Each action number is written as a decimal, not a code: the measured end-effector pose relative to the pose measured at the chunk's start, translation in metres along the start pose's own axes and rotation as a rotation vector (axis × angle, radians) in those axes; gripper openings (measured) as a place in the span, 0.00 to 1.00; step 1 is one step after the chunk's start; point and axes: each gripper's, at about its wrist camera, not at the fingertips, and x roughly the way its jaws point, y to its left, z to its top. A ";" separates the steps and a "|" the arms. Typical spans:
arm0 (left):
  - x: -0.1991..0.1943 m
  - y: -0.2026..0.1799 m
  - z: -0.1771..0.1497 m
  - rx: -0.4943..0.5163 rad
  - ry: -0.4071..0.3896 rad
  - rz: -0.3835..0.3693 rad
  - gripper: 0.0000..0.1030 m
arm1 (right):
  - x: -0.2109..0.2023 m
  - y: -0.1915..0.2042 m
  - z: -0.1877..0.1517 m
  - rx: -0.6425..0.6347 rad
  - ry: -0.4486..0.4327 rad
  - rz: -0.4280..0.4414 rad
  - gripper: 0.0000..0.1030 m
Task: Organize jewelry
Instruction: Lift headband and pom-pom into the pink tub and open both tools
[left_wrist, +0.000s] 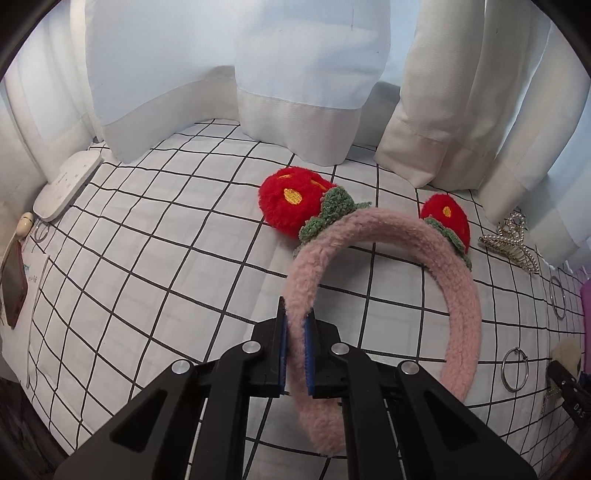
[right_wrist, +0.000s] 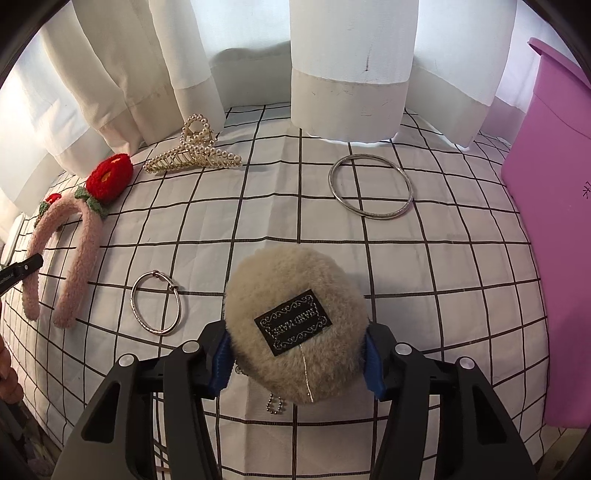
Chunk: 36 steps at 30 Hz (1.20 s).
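My left gripper (left_wrist: 295, 345) is shut on one arm of a fluffy pink headband (left_wrist: 461, 295) with two red knitted strawberries (left_wrist: 291, 201); the band rests on the checked cloth. The headband also shows at the left of the right wrist view (right_wrist: 79, 254). My right gripper (right_wrist: 297, 354) is shut on a beige furry round pouch (right_wrist: 295, 295) with a black label and a ball chain hanging below. A pearl claw clip (right_wrist: 192, 157), a small silver bangle (right_wrist: 157, 308) and a large silver bangle (right_wrist: 371, 186) lie on the cloth.
A purple box (right_wrist: 554, 206) stands at the right. White curtains (right_wrist: 347, 62) hang along the back edge. In the left wrist view a white device (left_wrist: 68, 184) and a dark phone (left_wrist: 13, 291) lie at the far left.
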 end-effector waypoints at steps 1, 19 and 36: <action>-0.005 0.000 0.001 -0.002 -0.006 -0.004 0.07 | -0.004 -0.001 0.001 -0.001 -0.005 0.002 0.53; -0.092 -0.028 0.011 0.029 -0.123 -0.090 0.08 | -0.066 -0.001 0.019 -0.012 -0.108 0.050 0.53; -0.185 -0.124 -0.006 0.162 -0.222 -0.258 0.08 | -0.180 -0.072 0.030 0.034 -0.288 0.010 0.53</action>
